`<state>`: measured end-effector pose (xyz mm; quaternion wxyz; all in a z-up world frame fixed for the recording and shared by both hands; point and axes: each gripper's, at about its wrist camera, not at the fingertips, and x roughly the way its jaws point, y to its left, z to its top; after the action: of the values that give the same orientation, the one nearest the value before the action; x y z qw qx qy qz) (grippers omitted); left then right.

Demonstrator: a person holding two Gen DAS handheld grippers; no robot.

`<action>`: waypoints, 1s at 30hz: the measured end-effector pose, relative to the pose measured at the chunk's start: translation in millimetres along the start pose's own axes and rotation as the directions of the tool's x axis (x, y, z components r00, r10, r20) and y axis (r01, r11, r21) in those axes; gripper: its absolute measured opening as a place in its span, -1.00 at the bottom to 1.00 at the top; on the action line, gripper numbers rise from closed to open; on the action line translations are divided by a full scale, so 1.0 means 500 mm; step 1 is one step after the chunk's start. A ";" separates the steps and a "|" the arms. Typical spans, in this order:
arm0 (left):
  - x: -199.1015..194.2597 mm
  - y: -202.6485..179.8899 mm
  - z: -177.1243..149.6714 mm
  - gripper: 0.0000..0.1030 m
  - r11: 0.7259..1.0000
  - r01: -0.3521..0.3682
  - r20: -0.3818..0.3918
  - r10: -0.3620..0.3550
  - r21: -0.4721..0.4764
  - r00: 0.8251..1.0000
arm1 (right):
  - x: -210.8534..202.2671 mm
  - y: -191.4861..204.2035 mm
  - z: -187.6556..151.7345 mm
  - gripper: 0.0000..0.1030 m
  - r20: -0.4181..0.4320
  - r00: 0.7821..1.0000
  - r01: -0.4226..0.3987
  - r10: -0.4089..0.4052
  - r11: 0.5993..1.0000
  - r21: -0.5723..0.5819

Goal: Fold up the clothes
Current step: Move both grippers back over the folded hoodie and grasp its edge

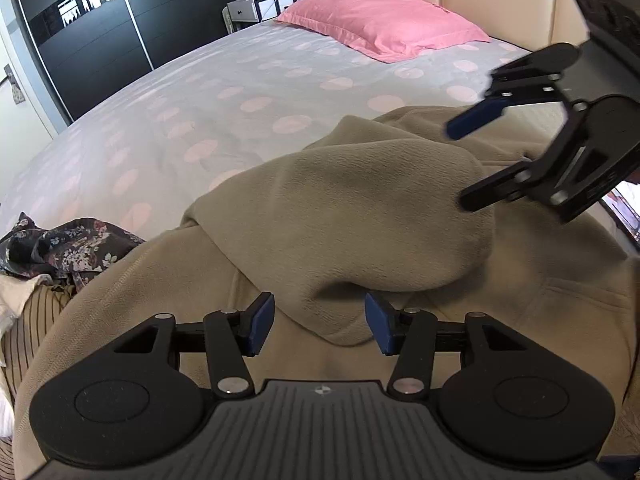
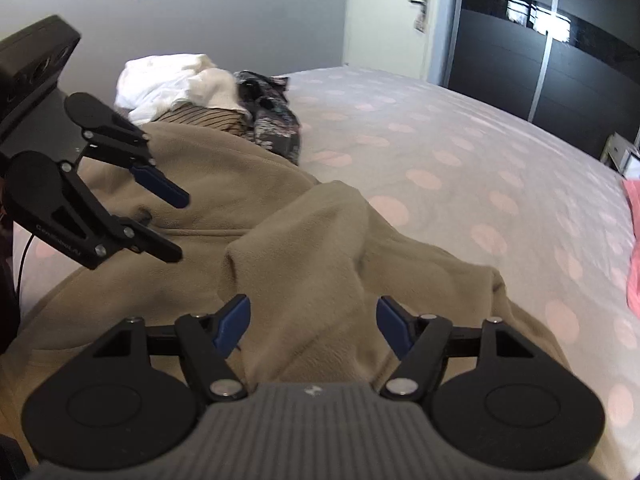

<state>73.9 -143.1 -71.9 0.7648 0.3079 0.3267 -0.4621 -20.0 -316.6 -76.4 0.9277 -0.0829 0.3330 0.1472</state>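
While both my grippers hang over the tan fleece top, the left gripper has its blue pads about half spread w/ nothing between them, just above the folded-over sleeve, no contact I can make out. My right gripper is likewise partly spread and empty, above the top's near edge. That top lies on the dotted bedsheet, w/ a floral garment and a striped one touching its far side, pink pillow well apart.
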 end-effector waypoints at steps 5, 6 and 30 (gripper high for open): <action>0.023 -0.016 -0.012 -0.04 0.997 -0.038 0.006 0.037 0.070 0.999 | 0.019 0.063 -0.006 -0.17 -0.079 0.992 -0.103 0.094 0.987 -0.123; 0.030 -0.017 -0.015 -0.03 0.996 -0.039 0.003 0.039 0.076 0.999 | 0.023 0.078 -0.010 -0.12 -0.104 0.990 -0.116 0.100 0.980 -0.162; 0.226 0.195 -0.020 -0.80 0.650 0.184 -0.008 -0.280 -0.737 0.960 | 0.076 -0.257 -0.116 -0.87 -0.191 0.982 0.156 -0.003 0.588 0.794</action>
<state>201.0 -155.2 -150.2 0.7369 -0.0392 0.5657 -0.3681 15.8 -444.2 -137.7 0.8387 0.3181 0.4367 -0.0685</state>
